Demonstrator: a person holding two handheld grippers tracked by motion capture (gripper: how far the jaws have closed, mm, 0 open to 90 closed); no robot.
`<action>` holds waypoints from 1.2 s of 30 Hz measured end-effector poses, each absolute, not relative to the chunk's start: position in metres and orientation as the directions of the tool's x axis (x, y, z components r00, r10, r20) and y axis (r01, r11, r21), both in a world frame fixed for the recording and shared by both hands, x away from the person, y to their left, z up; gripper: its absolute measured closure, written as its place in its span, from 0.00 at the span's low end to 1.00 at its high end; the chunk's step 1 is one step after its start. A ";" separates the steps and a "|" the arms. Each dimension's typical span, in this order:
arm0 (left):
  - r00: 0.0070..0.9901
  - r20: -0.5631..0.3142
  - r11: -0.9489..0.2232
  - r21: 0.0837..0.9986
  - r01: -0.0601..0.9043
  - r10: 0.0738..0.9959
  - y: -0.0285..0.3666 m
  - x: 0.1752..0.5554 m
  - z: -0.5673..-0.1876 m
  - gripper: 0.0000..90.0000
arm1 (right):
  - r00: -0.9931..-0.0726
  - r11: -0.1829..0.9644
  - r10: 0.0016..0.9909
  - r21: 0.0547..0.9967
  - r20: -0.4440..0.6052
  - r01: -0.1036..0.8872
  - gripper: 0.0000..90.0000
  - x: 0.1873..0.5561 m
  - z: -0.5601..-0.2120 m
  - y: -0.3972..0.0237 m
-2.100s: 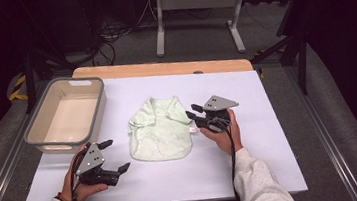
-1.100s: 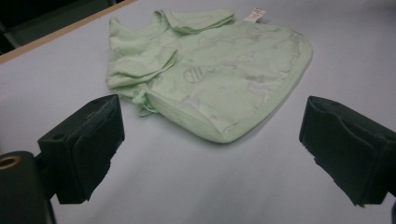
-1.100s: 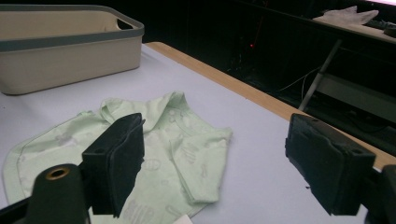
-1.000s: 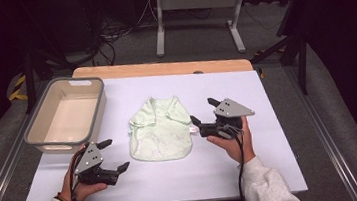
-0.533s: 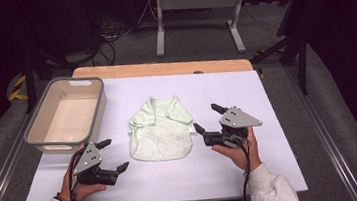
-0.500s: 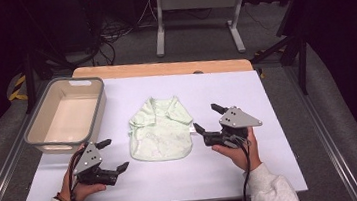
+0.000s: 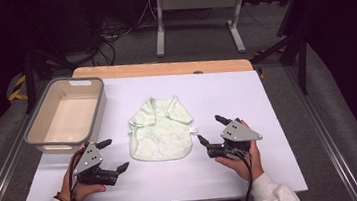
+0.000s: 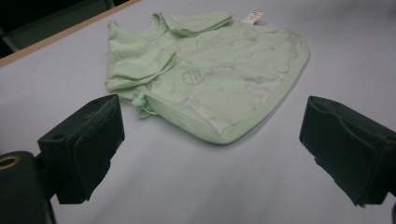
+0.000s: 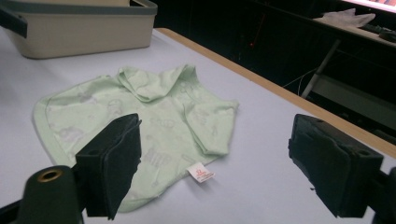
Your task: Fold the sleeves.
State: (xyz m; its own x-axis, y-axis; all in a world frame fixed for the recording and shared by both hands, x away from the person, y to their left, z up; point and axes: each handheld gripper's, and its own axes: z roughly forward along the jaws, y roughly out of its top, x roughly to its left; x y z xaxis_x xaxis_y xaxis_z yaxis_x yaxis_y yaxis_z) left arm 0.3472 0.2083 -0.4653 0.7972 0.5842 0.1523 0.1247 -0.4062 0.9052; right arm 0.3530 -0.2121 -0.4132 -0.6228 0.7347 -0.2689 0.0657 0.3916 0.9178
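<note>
Pale green baby shirt spread flat mid-table, between left gripper and right gripper. Both sets of jaws wide apart, holding nothing. Grey tub at far left.

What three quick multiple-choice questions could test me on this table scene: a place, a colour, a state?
1. Where is the bin?
A. left of the shirt
B. right of the shirt
C. on the shirt

2. What colour is the shirt?
A. red
B. pale green
C. black

3. How are both grippers?
A. shut on the shirt
B. open
C. inside the bin

Answers:
1 A, it stands at the table's left edge.
2 B, clear in every view.
3 B, the left gripper and right gripper show spread fingers holding nothing.
</note>
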 end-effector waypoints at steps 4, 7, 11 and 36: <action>0.802 0.148 -0.406 0.905 0.125 0.578 0.208 0.348 -0.466 0.08 | -0.638 0.398 0.722 0.915 -0.268 0.066 0.19 0.350 -0.422 -0.214; 0.806 0.145 -0.405 0.906 0.126 0.575 0.209 0.348 -0.466 0.08 | -0.643 0.406 0.718 0.911 -0.267 0.076 0.19 0.349 -0.427 -0.215; 0.803 0.140 -0.394 0.910 0.126 0.580 0.211 0.348 -0.466 0.08 | -0.637 0.422 0.718 0.903 -0.281 0.078 0.19 0.347 -0.433 -0.217; 0.809 0.148 -0.411 0.903 0.124 0.569 0.210 0.346 -0.467 0.07 | -0.660 0.449 0.700 0.887 -0.274 0.108 0.20 0.333 -0.462 -0.230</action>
State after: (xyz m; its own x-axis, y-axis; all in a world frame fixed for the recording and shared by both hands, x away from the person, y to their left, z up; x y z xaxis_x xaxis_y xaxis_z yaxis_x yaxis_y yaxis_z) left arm 0.3459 0.2101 -0.4668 0.8087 0.5694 0.1478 0.1239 -0.4105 0.9034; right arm 0.3331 -0.2300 -0.4616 -0.6598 0.6998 -0.2735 0.1084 0.4489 0.8870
